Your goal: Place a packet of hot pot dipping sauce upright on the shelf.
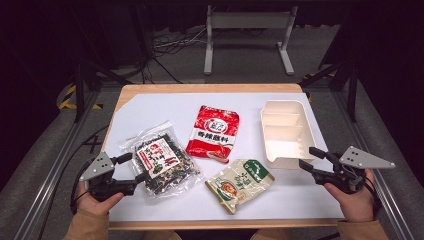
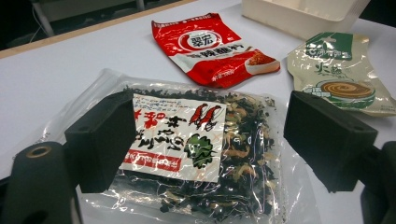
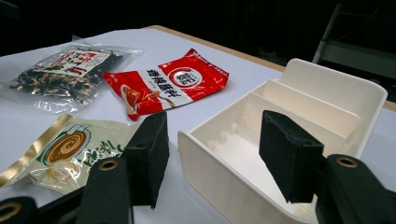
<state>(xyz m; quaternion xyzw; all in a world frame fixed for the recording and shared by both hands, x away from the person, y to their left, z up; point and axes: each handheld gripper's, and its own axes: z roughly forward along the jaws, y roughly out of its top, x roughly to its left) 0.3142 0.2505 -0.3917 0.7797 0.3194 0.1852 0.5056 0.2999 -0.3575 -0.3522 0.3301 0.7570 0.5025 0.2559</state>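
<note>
On the desk (image 1: pixel 150 107): three sealed packets lie flat on the white sheet, and a cream box stands at the right.
Progress: I judge the work barely begun; it looks like packing the packets into the box, and none is inside it yet.
Left tongs (image 1: pixel 131 167): jaws apart, straddling the near-left edge of the seaweed packet (image 1: pixel 161 161); in the left gripper view the pads stand on either side of it and do not press on it.
Right tongs (image 1: pixel 312 159): jaws apart, hovering at the near corner of the box (image 1: pixel 287 131); nothing sits between them but the box's rim.
Box contents: empty; I see two dividers at its far end and one larger bare compartment nearer me.
Red packet (image 1: pixel 213 132): mid-desk, between the seaweed packet and the box.
Green packet (image 1: pixel 239 183): near edge of the desk, just beside the box's near corner.
Left to do: grip, carry and place all three packets.
</note>
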